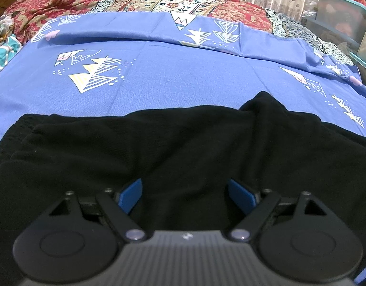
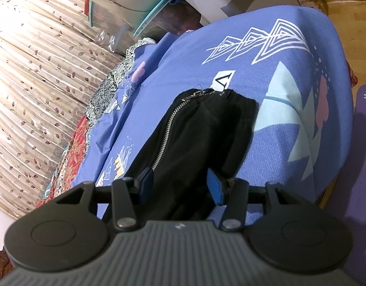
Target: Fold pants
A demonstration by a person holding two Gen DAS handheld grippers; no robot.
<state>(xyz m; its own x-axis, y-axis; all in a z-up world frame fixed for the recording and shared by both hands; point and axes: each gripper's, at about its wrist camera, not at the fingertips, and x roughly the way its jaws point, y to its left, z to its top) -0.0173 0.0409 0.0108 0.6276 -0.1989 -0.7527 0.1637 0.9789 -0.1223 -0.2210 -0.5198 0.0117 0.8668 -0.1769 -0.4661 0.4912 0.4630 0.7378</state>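
Observation:
Black pants (image 1: 159, 147) lie spread across a blue patterned bedsheet (image 1: 173, 71). In the left wrist view my left gripper (image 1: 185, 194) is open, its blue pads wide apart just over the black cloth near the waistband end. In the right wrist view the pants (image 2: 197, 131) show a leg end with a silver zipper (image 2: 168, 131). My right gripper (image 2: 179, 188) is open, its blue pads either side of the leg cloth, not closed on it.
A red floral blanket (image 1: 63, 4) is bunched at the far side of the bed. Curtains (image 2: 28, 83) hang behind. Plastic storage boxes (image 1: 342, 16) stand at the right. The bed edge (image 2: 338, 119) drops to a wooden floor with a purple mat (image 2: 359, 166).

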